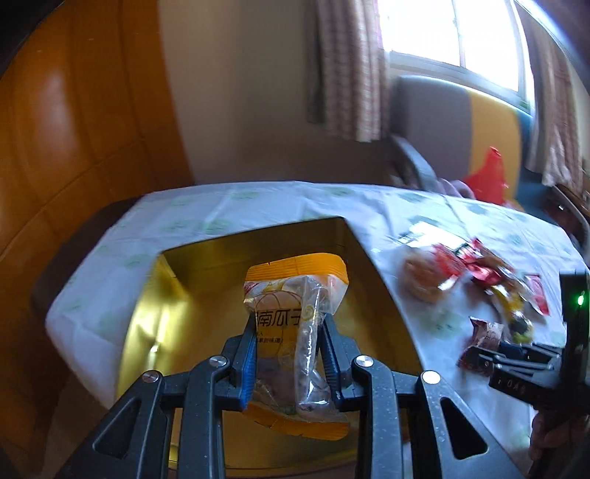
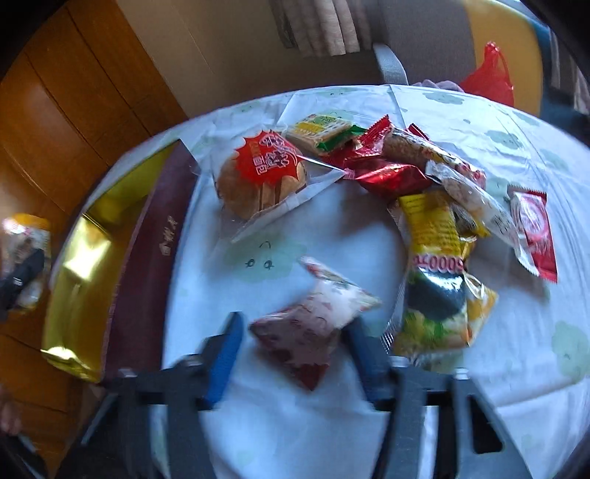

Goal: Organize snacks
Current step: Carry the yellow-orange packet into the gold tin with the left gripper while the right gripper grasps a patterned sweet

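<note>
The left gripper (image 1: 287, 331) clenches a yellow seed packet (image 1: 295, 294) above the gold box (image 1: 147, 294). The right gripper (image 2: 295, 335) straddles a red-white packet (image 2: 309, 324), seemingly ungripped; it could squirt toward twelve o'clock.

Pale curtains (image 1: 346, 70), bright window (image 1: 453, 33), grey-yellow chair (image 1: 442, 121), wooden cabinet (image 1: 73, 129)

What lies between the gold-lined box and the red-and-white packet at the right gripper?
Only bare tablecloth: in the right wrist view nothing lies between the box and the red-and-white packet that sits between the right gripper fingers.
</note>
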Demonstrator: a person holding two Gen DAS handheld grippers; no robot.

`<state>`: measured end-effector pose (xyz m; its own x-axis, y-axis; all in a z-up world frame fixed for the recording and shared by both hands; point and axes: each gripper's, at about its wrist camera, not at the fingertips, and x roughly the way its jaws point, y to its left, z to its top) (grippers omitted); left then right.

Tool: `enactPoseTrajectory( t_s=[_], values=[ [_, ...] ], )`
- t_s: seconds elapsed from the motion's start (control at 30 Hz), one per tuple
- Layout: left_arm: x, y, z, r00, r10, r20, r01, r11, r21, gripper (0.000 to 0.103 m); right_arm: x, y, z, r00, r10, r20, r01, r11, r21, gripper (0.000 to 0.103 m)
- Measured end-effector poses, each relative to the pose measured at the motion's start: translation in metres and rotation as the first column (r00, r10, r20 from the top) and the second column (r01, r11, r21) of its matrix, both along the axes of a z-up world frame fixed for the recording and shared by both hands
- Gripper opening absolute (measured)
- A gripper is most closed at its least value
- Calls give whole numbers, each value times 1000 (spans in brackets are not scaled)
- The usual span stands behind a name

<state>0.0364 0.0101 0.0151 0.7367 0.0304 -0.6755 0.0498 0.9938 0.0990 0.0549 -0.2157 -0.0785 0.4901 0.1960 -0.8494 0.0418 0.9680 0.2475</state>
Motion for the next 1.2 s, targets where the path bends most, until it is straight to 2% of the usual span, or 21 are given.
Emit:
enactPoseTrajectory(
  t_s=[0.1,0.23,0.4,0.77,0.93,1.07,1.2],
  values=[
    [0,9,3,999,42,21,-42,999,-1,31,0,15,0,999,40,26,-38,997,-74,29],
    [2,14,7,997,71,36,-71,997,-2,31,0,28,-4,995,89,37,-83,987,-138,28],
    [6,13,6,996,88,31,-88,996,3,31,2,24,-5,996,79,33,-75,993,-91,28],
    [18,9,-2,995,102,2,-102,994,28,31,-3,21,-7,994,88,62,-82,992,-92,28],
    [42,6,-14,993,88,-78,-88,996,2,31,-3,22,-7,993,95,73,-88,991,-96,28],
    [82,9,-33,977,86,-195,-102,992,-74,31,-3,23,-7,992,102,80,-93,991,-101,28],
    [119,7,-46,966,77,-248,-110,987,-121,32,-2,22,-6,991,109,83,-101,990,-100,27]
  ],
)
